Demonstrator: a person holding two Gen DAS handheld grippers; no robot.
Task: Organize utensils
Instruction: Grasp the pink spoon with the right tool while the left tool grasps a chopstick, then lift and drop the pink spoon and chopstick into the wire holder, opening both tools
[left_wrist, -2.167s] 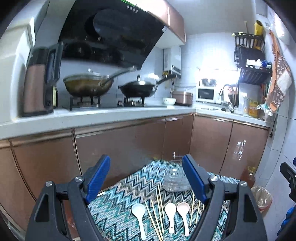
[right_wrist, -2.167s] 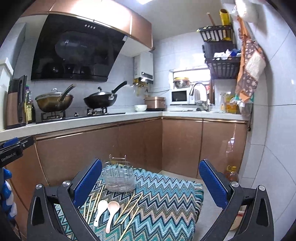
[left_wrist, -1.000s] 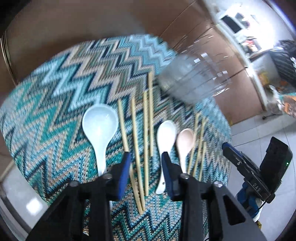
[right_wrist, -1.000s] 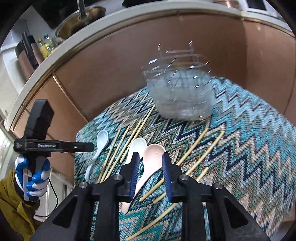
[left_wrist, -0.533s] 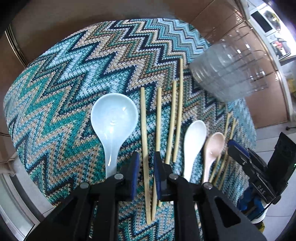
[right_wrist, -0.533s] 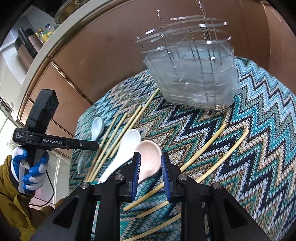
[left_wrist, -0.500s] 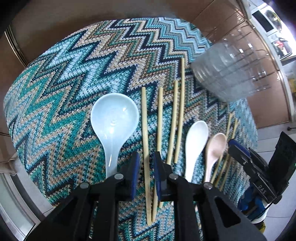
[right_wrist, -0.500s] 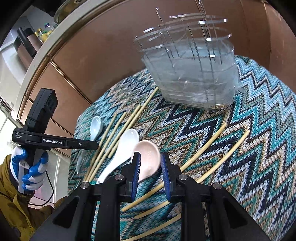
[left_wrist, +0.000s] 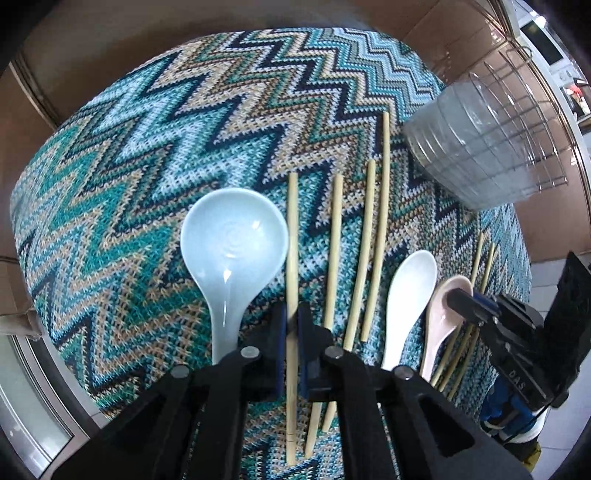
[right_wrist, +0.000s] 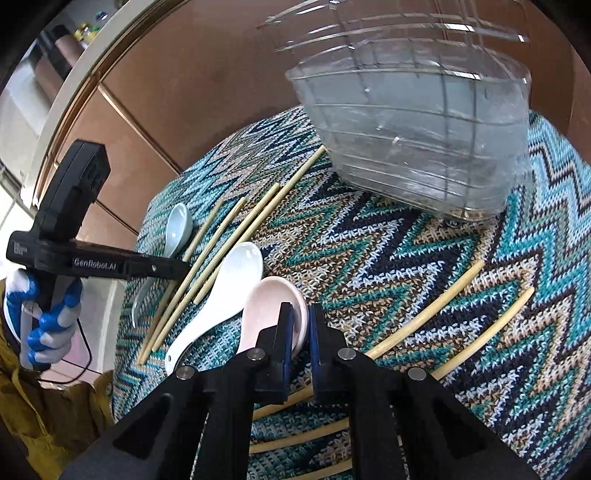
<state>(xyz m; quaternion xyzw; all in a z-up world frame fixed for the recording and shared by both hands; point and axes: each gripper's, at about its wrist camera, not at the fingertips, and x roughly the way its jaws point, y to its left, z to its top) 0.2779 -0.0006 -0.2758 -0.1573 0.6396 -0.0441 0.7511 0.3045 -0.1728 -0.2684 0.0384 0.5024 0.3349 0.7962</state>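
Bamboo chopstick (left_wrist: 291, 236) sits clamped between the left tongs (left_wrist: 291, 325), whose jaws have just closed on it. Right tongs (right_wrist: 301, 325) have just pinched the pink spoon (right_wrist: 271, 310) at its bowl rim. Both utensils lie on the zigzag-clothed surface (left_wrist: 147, 155); beyond them stands the clear holder (right_wrist: 417, 147).

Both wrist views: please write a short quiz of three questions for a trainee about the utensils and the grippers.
1. True or false: the left gripper is shut on a chopstick.
2. Which spoon is between the right gripper's jaws? A pale blue, B white, C pink.
3. Fill in: the clear utensil holder contains ____ utensils.

Key: 1 true. 2 C, the pink spoon. 3 no.
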